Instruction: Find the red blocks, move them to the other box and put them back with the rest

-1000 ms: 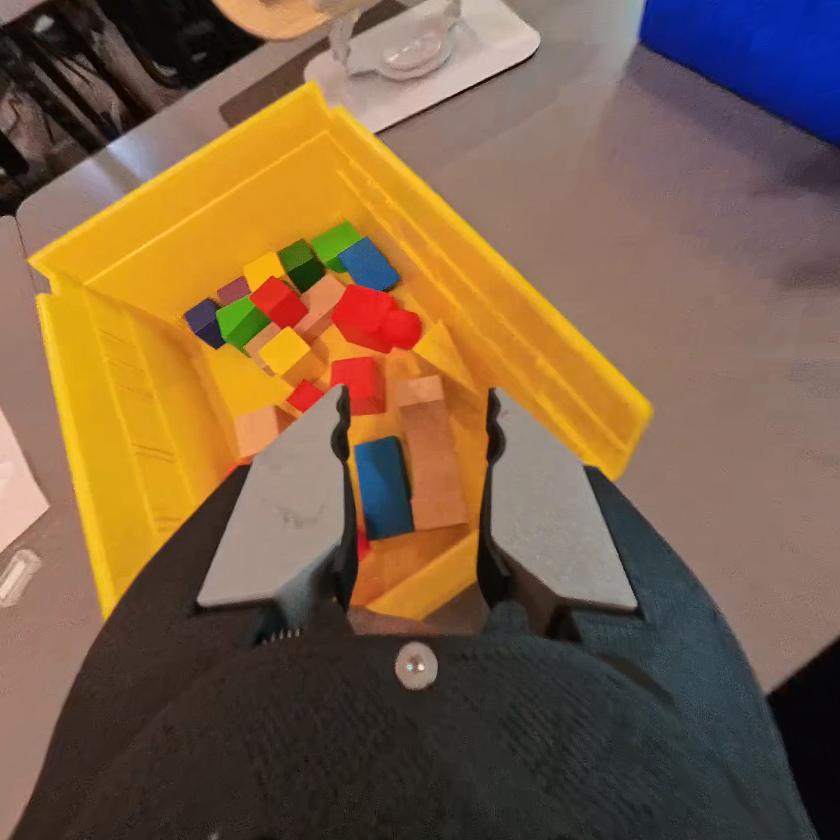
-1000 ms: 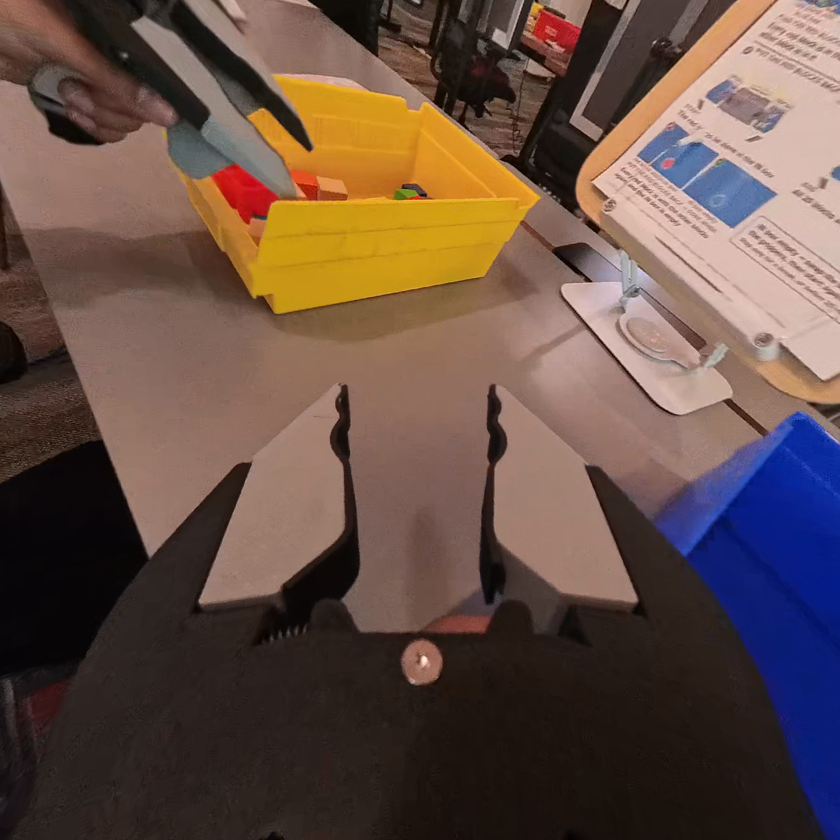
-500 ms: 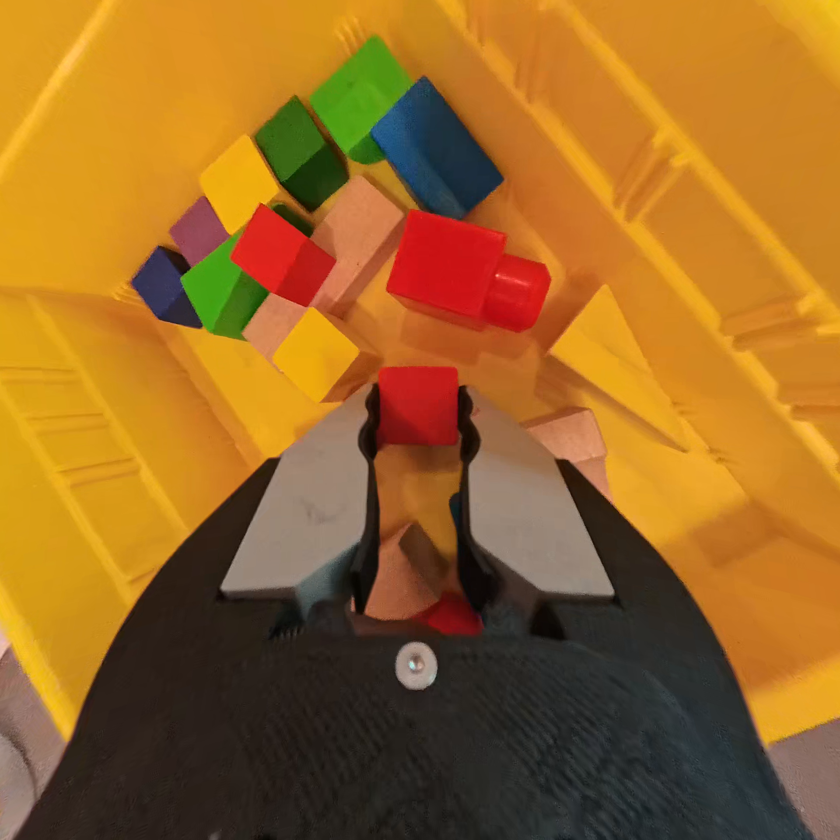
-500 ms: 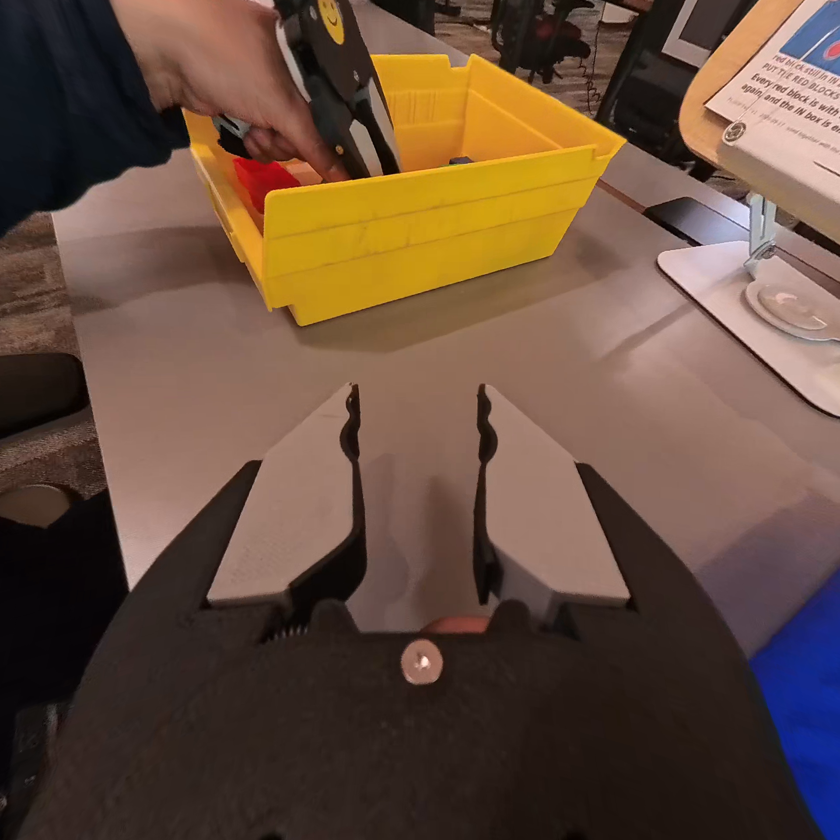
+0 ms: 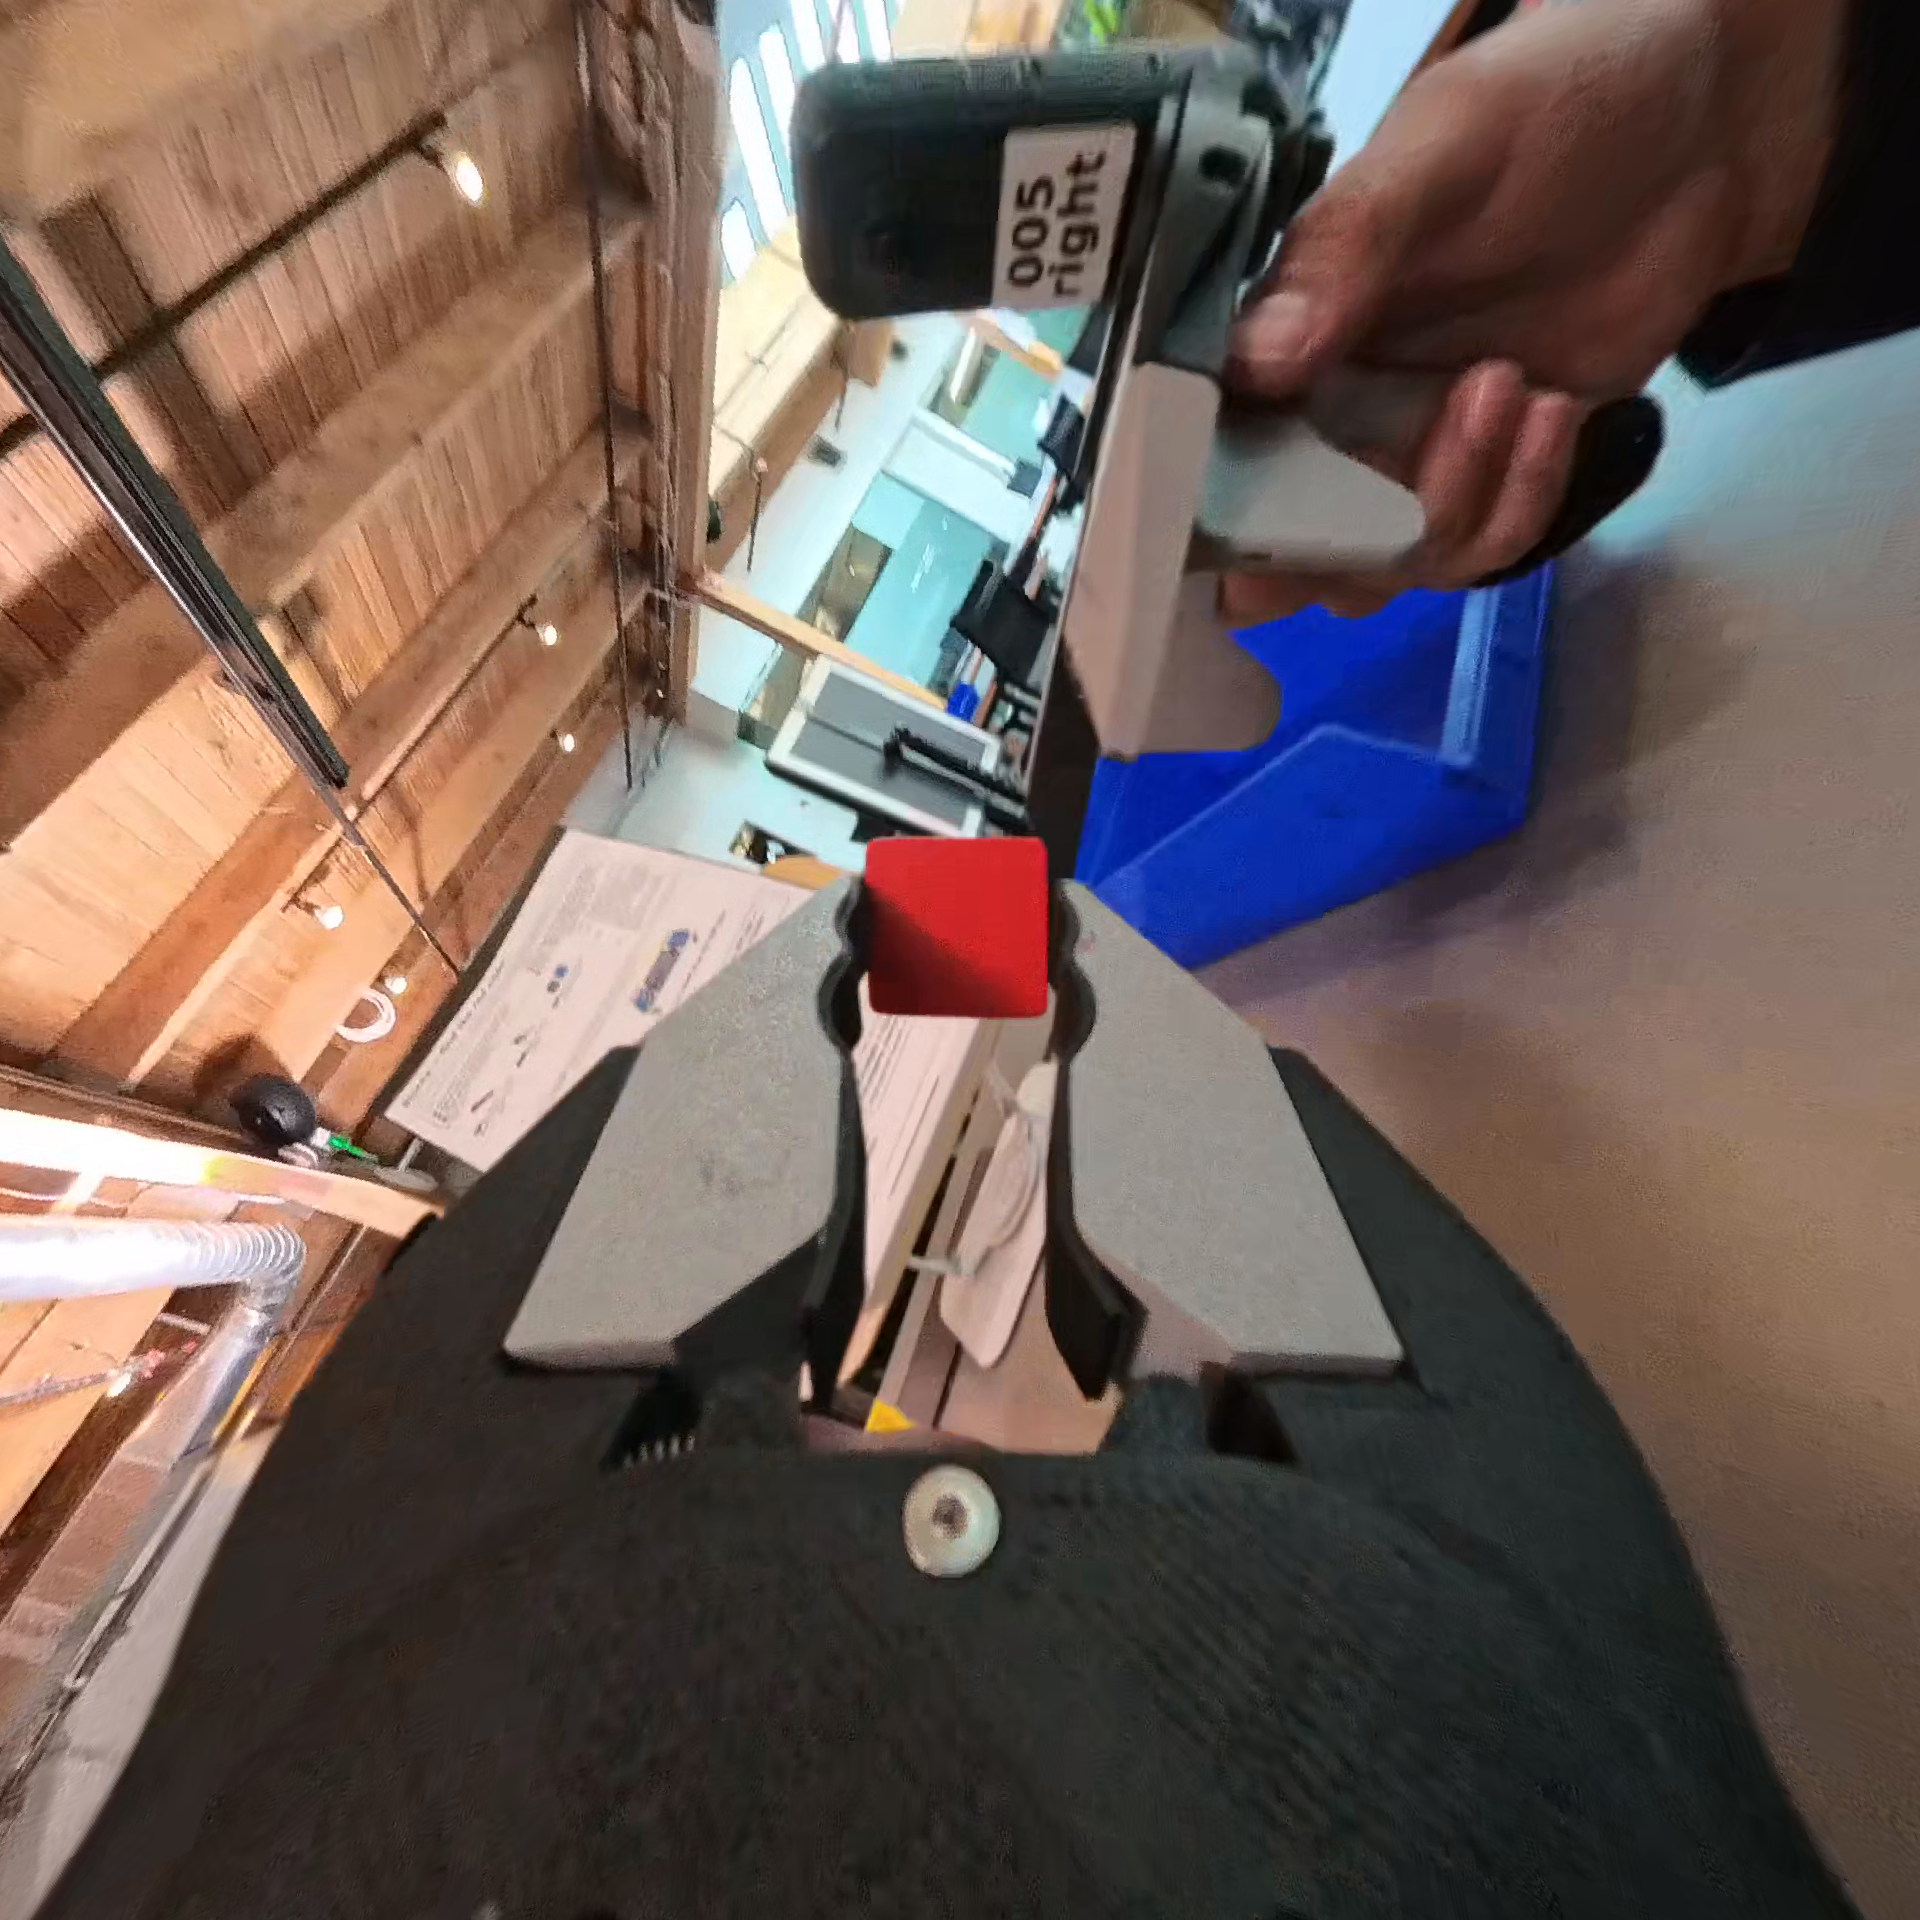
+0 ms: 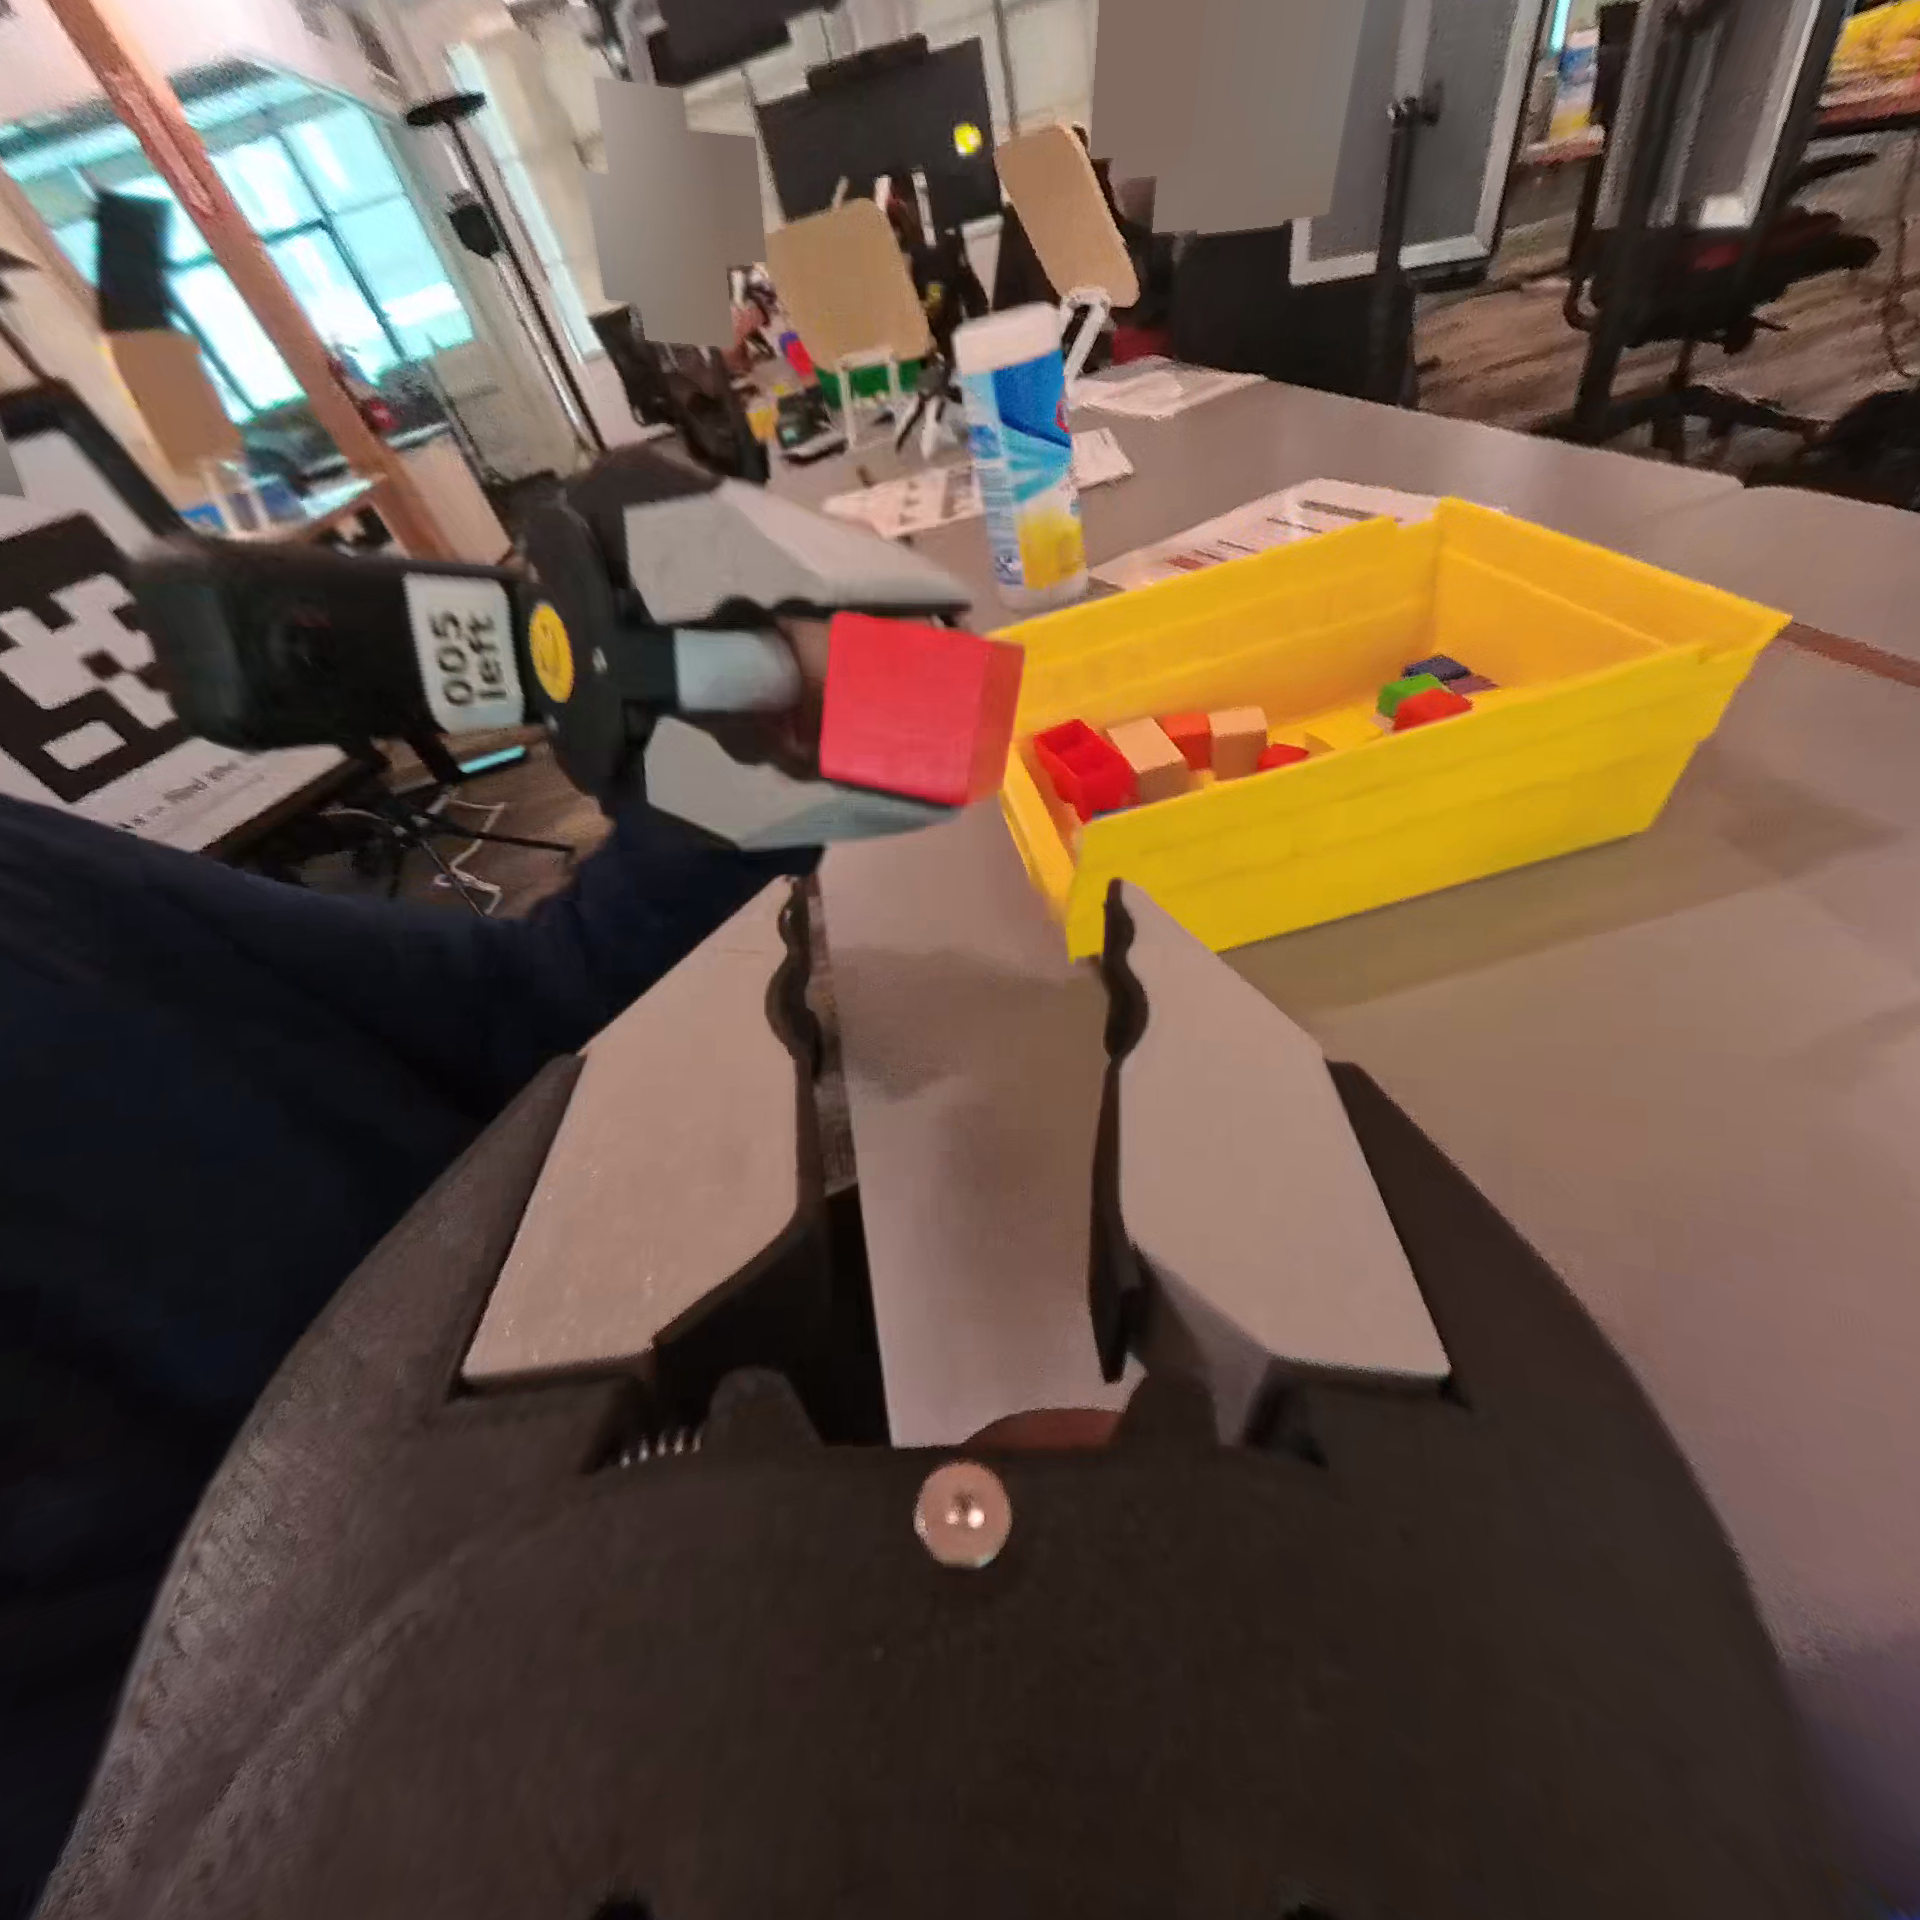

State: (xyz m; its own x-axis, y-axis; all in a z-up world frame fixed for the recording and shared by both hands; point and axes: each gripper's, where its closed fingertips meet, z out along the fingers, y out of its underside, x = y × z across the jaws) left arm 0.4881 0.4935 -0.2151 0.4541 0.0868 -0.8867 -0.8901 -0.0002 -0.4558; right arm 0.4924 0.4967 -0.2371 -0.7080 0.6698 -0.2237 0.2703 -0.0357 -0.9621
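The left tool [image 5: 956, 925], a second ago open over the yellow plastic box [image 6: 1403, 821], now clamps a red wooden cube [image 5: 956, 925] in mid-air, facing the blue plastic box [image 5: 1351, 790], while the right tool [image 6: 951, 914] hangs released and empty above the grey surface [image 6: 1558, 1091]

We see a grey surface [image 6: 1558, 1091] filling the right of the frame. On it rest a yellow box [image 6: 1403, 831] at upper right, a wipes canister [image 6: 1023, 468] and some papers [image 6: 1278, 520] behind it, and a blue box [image 5: 1351, 790].
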